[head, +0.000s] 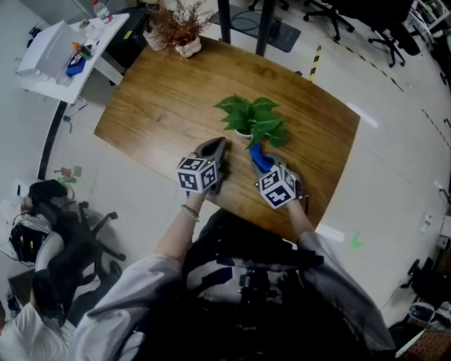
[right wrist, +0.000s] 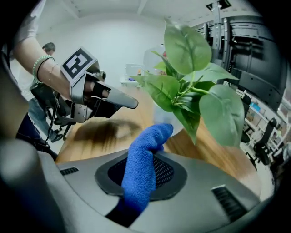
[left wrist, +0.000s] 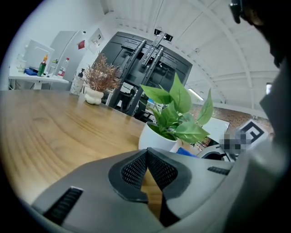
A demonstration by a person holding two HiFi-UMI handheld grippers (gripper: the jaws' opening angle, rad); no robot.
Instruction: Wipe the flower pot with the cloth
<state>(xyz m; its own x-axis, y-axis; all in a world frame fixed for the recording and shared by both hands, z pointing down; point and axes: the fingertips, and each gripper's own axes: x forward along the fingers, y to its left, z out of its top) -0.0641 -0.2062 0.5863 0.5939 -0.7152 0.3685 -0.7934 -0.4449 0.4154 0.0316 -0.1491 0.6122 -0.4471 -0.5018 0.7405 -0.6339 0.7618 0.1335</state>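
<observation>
Blue cloth (head: 258,157) seemingly touches pot (head: 242,132).

A wooden table (head: 155,106) stands on a pale floor (head: 394,141). At its far edge sits a white vase of dried brown sprigs (head: 180,32). Left of it, a white side table (head: 53,49) carries bottles and a blue item (head: 76,65). 1 black office chair (head: 74,243) stands lower left.

A rounded brown wooden tabletop (head: 162,99) stands on a glossy pale grey floor (head: 394,183). A cluttered white side table (head: 49,53) sits at its far left, and black wheeled office chairs (head: 331,14) stand beyond.
</observation>
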